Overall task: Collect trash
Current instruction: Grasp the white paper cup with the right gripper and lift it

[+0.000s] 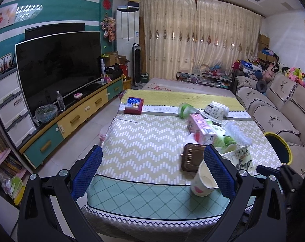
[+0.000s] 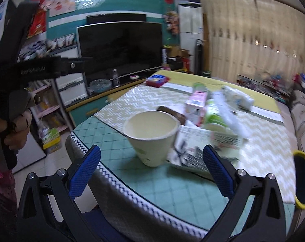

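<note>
Fingers of both the left hand-held gripper (image 1: 152, 171) and the right hand-held gripper (image 2: 152, 171) spread wide, released, level above the table (image 1: 144, 193).

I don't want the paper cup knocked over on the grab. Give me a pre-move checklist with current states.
1. Right gripper open: ok.
2. Paper cup upright on the table: ok.
3. Cup lies ahead between the fingers: ok.
4. Cup empty: ok, nothing visible inside.
5. Clearance from the printed paper beside it: not ok, they look touching.
6. Left gripper open, holding nothing: ok.
</note>
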Demonstrator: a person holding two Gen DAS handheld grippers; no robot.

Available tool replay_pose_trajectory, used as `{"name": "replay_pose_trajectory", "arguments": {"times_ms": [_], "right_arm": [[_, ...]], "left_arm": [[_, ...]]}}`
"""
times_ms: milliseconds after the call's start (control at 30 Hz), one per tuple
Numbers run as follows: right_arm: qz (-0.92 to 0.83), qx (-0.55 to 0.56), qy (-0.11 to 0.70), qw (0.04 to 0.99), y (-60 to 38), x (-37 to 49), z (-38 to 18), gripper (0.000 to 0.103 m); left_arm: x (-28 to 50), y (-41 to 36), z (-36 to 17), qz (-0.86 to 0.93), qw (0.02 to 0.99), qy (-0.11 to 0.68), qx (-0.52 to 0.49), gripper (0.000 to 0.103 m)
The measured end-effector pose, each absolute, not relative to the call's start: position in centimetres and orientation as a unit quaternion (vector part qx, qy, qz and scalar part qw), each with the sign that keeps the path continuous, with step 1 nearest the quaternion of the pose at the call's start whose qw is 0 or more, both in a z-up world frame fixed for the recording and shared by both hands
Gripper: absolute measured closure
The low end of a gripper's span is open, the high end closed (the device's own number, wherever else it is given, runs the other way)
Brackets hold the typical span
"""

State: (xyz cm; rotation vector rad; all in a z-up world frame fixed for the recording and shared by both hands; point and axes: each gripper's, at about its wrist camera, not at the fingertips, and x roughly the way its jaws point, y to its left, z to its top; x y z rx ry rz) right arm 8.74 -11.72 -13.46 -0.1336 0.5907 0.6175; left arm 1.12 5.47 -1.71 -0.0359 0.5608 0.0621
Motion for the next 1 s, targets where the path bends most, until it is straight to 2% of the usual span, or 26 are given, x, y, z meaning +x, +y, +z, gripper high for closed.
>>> {"name": "replay_pose_trajectory", "arguments": {"times_ms": [333,500,567,700,1000], "right_arm": [[0.31,-0.062,0.31,0.897,-9.4,13.2,-15.2,0.008],[0.315,-0.061,0.319,0.892,-9.3,14.4,-15.9,0.027],[0.319,-0.054,0.321,0.89,-9.3,14.8,-16.0,0.028],[0.325,-0.055,0.313,0.891,-9.0,14.4,-15.8,0.037],[0.348,-0.042,0.3,0.887,-9.8,12.4,-13.8,0.04]], "left_arm": [[2.6,7.2,-3.0,0.033,0.956,0.292,-0.03,0.004],[3.4,7.3,-3.7,0.03,0.954,0.298,-0.034,0.004],[3.8,7.4,-4.0,0.028,0.953,0.301,-0.036,0.004],[4.4,7.6,-4.5,0.027,0.951,0.306,-0.04,0.004],[4.6,7.9,-4.1,0.025,0.952,0.301,-0.044,0.004]]}}
